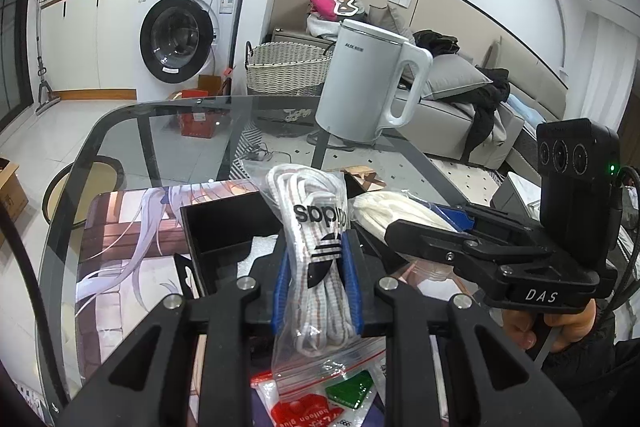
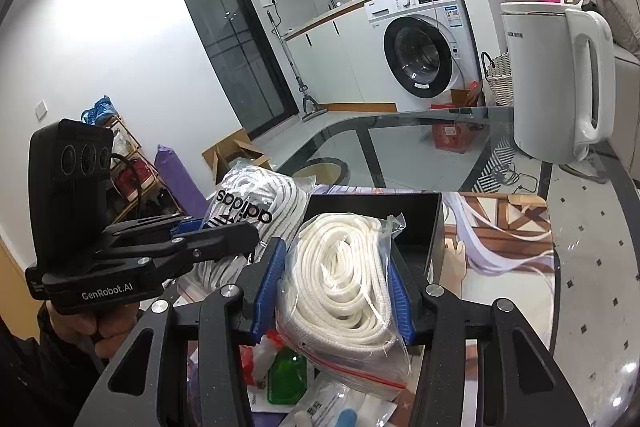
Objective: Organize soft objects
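Right now your left claw point(image 1: 318, 263) is nearly closed, its blue pads pinching a clear zip bag of white striped Adidas laces point(image 1: 316, 247) held above the glass counter point(image 1: 160, 131). Your right claw point(image 2: 334, 287), about half open, grips a clear zip bag of coiled cream cord point(image 2: 344, 279). Just ahead sits an open black box point(image 2: 400, 215) on an anime-print mat point(image 2: 504, 239); a white electric kettle point(image 2: 556, 79) stands farther back.
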`<state>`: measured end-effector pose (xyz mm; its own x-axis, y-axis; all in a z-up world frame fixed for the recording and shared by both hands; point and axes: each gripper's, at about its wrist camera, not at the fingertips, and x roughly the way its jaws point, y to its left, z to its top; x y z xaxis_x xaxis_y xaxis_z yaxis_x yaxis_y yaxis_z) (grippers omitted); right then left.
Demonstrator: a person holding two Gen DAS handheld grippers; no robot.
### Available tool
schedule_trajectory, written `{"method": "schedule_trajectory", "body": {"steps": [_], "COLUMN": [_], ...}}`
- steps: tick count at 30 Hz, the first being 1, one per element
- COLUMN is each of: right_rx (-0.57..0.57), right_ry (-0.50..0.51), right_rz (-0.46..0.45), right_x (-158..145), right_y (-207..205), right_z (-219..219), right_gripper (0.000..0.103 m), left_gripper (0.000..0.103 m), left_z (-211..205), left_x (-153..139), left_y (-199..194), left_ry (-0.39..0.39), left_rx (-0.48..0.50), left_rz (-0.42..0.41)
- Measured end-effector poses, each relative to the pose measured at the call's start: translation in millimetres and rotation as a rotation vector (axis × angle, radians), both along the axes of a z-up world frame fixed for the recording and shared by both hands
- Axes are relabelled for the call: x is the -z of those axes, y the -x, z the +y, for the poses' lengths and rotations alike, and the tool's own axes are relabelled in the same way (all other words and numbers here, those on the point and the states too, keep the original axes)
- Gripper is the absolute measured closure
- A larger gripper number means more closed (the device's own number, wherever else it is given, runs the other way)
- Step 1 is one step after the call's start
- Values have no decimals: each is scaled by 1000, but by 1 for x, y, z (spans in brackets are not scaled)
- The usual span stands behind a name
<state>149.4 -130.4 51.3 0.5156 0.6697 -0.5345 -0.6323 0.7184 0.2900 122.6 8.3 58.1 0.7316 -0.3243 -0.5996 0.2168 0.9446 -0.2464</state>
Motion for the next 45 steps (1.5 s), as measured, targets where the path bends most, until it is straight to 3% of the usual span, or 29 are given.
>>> {"method": "schedule_trajectory", "body": {"steps": [21, 45], "right_rx": [11, 21], "right_ry": [106, 203], "right_rz": [-31, -79], "right_x": [11, 16], "right_y": [-27, -32], "right_z": [31, 52], "right_gripper": [55, 55], "left_gripper": [81, 81], "left_z": [8, -8], "left_x": [17, 35], "left_y": [-29, -40], "left_ry": [-39, -237], "left_rx": [-44, -145], "left_rz": [6, -25]}}
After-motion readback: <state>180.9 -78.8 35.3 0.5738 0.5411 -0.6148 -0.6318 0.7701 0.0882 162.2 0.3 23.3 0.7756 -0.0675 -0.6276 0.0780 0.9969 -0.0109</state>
